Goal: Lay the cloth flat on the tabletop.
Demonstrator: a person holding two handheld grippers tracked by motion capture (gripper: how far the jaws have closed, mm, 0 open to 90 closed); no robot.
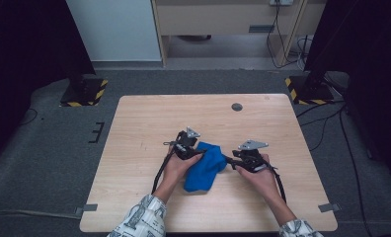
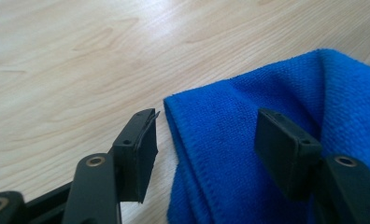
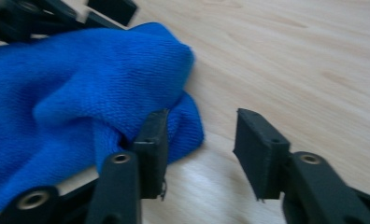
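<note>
the blue cloth (image 1: 205, 167) lies bunched on the desk (image 1: 144, 123), between the two claws. the left claw (image 2: 206, 140) is released, its jaws apart, with a folded hem of the cloth lying in the gap and no pad pressing on it. the right claw (image 3: 199, 149) is also released, jaws apart over bare desk, the cloth's corner just beside and behind its left jaw.
</note>
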